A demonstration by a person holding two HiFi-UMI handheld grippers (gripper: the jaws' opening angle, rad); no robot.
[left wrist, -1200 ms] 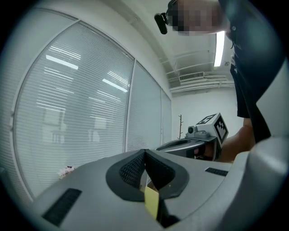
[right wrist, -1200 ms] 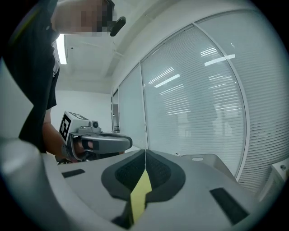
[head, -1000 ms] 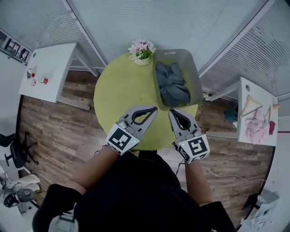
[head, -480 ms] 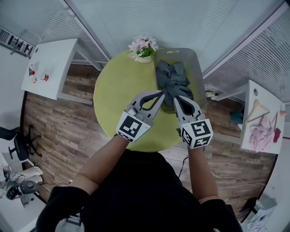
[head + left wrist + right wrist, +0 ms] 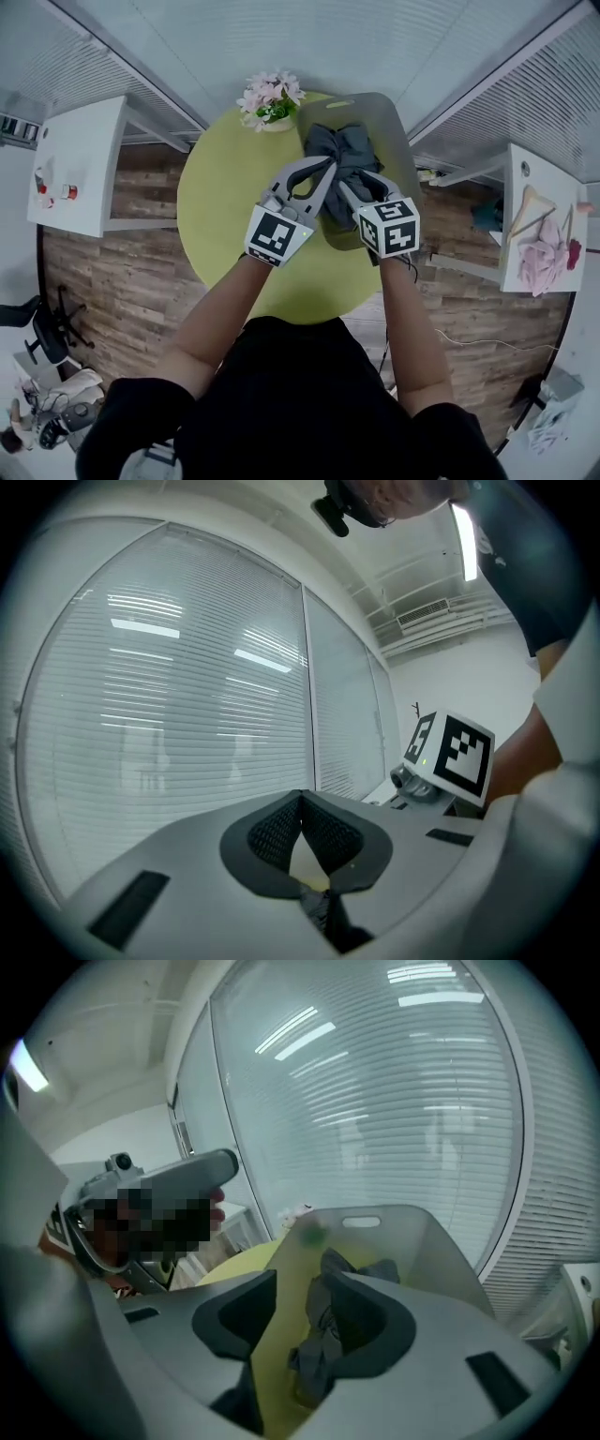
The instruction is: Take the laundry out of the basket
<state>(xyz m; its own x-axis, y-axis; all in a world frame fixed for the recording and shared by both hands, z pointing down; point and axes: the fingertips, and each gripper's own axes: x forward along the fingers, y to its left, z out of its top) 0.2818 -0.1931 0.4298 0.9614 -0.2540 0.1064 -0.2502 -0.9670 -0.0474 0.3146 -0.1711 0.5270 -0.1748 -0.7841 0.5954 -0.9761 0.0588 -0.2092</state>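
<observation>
**A:** How do the fingers stand?

**B:** The left gripper has its fingers shut tip to tip with nothing caught between them. The right gripper has just been opening. Its fingers stand apart, and the grey laundry shows in the gap with no pad pressing on it.

**A:** And the laundry itself?

**B:** It lies in the basket as a rumpled dark-grey heap of soft folds. The right fingers reach over its near end, and the left tips hang at the basket's left rim, just beside the cloth.

**A:** What is close by?

**B:** The basket is smooth grey plastic, a rounded rectangle with a handle slot in its far wall. It sits on the right side of the round yellow-green counter. A pale pot of pink flowers stands at the counter's far edge, just left of the basket's far corner.

**A:** Is there room to move?

**B:** The counter's left half is open surface. Its right edge runs near the basket's right wall. Slatted blinds close off the far side. White side tables stand well apart on the wood floor, left and right.
</observation>
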